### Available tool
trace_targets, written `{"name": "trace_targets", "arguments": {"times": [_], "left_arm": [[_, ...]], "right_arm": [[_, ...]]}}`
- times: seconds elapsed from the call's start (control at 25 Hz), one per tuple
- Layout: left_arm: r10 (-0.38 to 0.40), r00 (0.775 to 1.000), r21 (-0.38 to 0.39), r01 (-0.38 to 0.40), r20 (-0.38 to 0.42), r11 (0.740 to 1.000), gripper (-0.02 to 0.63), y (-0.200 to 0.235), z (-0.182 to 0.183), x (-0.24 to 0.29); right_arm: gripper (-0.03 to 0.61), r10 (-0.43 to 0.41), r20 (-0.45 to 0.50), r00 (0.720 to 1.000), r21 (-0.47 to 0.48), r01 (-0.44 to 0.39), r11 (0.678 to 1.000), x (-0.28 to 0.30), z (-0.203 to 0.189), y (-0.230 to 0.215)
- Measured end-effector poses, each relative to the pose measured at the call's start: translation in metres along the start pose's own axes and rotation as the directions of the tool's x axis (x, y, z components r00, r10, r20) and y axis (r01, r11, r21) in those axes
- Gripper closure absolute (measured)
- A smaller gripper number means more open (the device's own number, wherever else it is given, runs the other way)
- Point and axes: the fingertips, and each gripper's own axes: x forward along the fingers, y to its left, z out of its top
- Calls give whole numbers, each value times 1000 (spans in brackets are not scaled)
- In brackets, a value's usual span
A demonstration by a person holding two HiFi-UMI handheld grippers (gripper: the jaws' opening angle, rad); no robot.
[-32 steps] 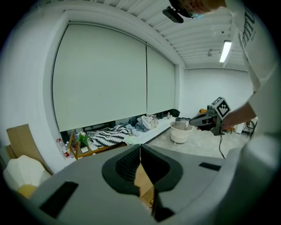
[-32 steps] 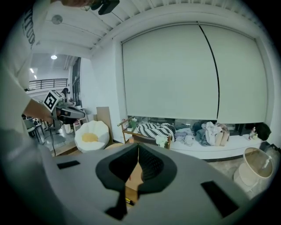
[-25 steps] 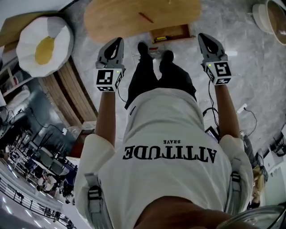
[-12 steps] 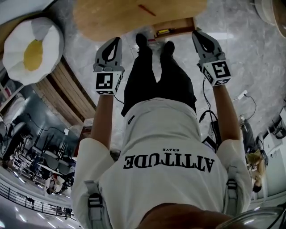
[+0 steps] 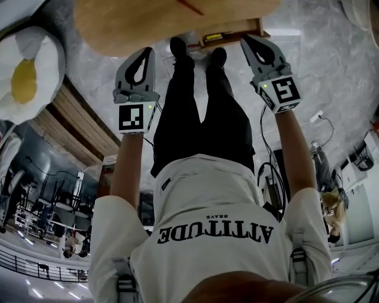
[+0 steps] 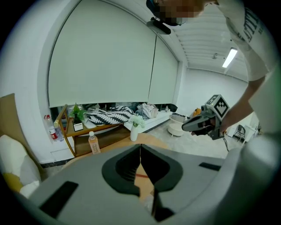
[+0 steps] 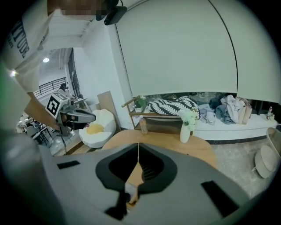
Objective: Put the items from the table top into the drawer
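A thin red stick lies on the round wooden bench, with a white vase and a bottle farther back; the drawer stands open below. The stick looks light and stiff, so pinch it mid-length. The vase looks fragile, so take its body. Left tool and right tool are both clenched, empty.

Smooth pale-wood table top, matt grey plastic left gripper and right gripper, glossy marbled floor.
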Motion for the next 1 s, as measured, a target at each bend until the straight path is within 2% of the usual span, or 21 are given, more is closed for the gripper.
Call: {"name": "trace_targets", "arguments": {"times": [0.2,0.44,0.56,0.76,1.0], "left_arm": [[23,999,-29,-24,-22,999,592,16,-37,20],[53,998,-119,-58,-46,991,592,31,-78,41],[60,997,-118,-65,-46,991,592,36,-97,55],[56,996,-157,-65,-63,986,592,41,-130,80],[48,997,-193,-57,-55,980,592,49,-164,103]], "right_arm": [[558,-2,19,1000,16,2,1000,34,-13,-12],[558,12,-20,1000,4,-11,1000,75,-45,-20],[558,31,-50,998,5,-30,1000,101,-65,-26],[557,56,-115,992,111,-43,993,145,-102,-35],[534,101,-178,979,149,-75,986,191,-140,-35]]}}
